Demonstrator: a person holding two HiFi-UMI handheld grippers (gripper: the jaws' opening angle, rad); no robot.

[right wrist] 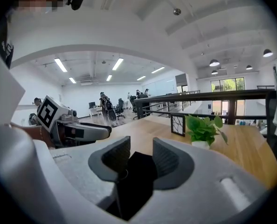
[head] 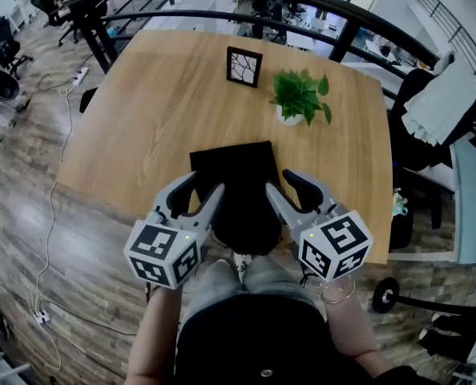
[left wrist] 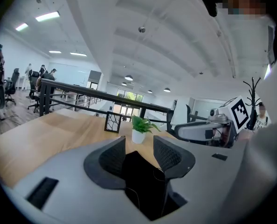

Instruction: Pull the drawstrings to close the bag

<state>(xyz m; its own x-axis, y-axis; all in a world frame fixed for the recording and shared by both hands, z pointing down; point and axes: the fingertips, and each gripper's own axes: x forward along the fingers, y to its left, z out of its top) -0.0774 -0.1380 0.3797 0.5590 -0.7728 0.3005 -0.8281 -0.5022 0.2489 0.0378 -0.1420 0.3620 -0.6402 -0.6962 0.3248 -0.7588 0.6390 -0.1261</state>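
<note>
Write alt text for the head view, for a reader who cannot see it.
A person holds the left gripper and right gripper, both open, over a black bag at the near edge of a wooden table. A potted plant and framed picture stand beyond.

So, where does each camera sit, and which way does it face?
Head view: on the person's head, facing steeply down at table and black bag; left tool, right tool, forearms show.
Left gripper view: on the left tool, facing along its open jaws toward the plant; right tool at right.
Right gripper view: on the right tool, facing likewise; left tool at left.
Shared: bag, plant, picture frame.
</note>
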